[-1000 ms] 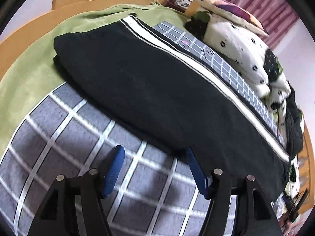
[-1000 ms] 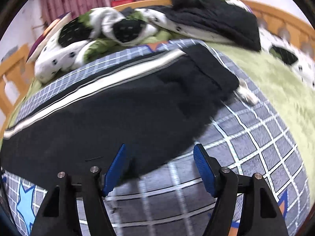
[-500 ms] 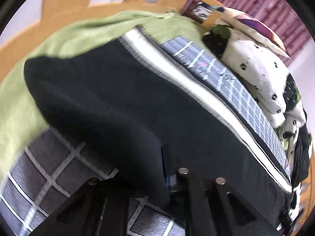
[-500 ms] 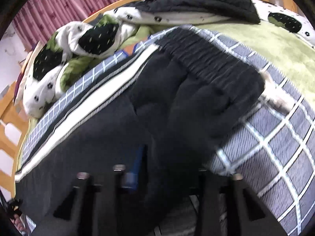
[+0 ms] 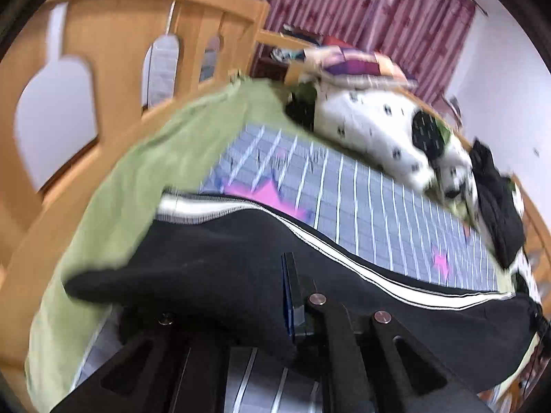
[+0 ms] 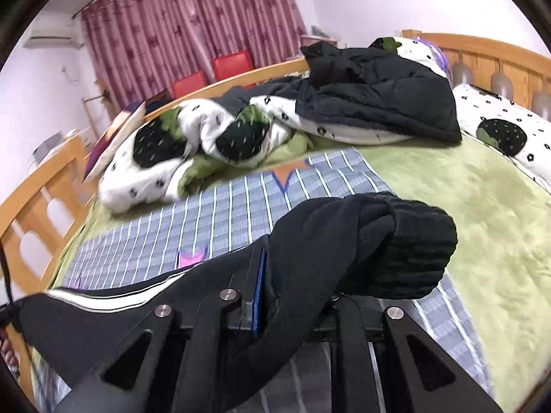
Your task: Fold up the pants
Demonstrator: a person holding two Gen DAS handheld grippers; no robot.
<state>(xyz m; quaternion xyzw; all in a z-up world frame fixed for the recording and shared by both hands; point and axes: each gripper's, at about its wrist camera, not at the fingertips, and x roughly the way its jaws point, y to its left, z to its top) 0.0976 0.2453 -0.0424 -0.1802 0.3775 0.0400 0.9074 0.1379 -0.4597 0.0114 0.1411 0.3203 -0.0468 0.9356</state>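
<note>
Both grippers clamped on black pants (image 5: 213, 268), cloth bunched between fingers. Left gripper (image 5: 272, 313) pinches leg end, fabric draped over its frame, white side stripe (image 5: 344, 258) running off to right. Right gripper (image 6: 289, 296) bites waistband end, ribbed band (image 6: 409, 244) humped over right finger. Pants lifted off grid mat (image 5: 361, 199), which lies on green blanket (image 6: 447, 186). Spotted duvet (image 6: 206, 144) and black jacket (image 6: 375, 103) heaped behind, near pink curtain (image 6: 193, 31). Left view blurry.

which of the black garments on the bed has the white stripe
The black pants clamped in both grippers: a white side stripe runs along them. The black jacket, heaped on the spotted quilt, shows no stripe.
</note>
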